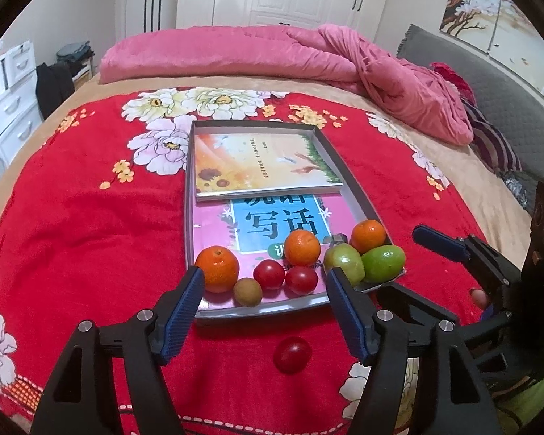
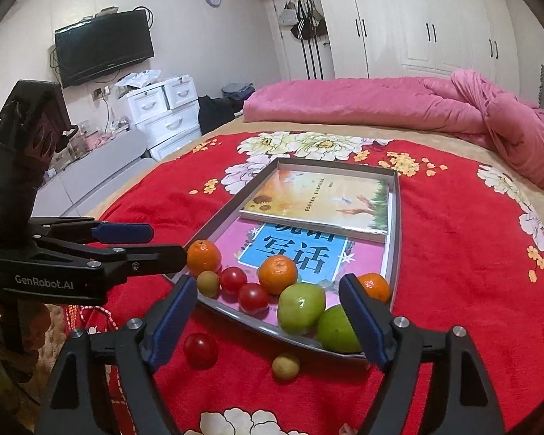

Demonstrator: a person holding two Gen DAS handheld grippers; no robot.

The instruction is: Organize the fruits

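A red floral blanket is spread over the bed as a work surface; soft, so loose round fruit can roll on it.

On it a shallow grey tray is set at 12 o'clock from both grippers — it serves as the collection bin. Two books are laid flat inside, probably to give the fruit a firm, level floor.

Fruit is bunched along the tray's near edge: two green fruits at the 3 o'clock end, three oranges spread across, two cherry tomatoes mid-row, a small tan fruit beside the 9 o'clock orange.

Still outside the tray, on the blanket just short of its near edge: one cherry tomato and one small tan fruit, the latter seen only in the right wrist view.

Left gripper — jaws spread wide, nothing held. Right gripper — also wide and empty, the two strays lying below it.

Judged: task mostly done; two pieces left to be picked.
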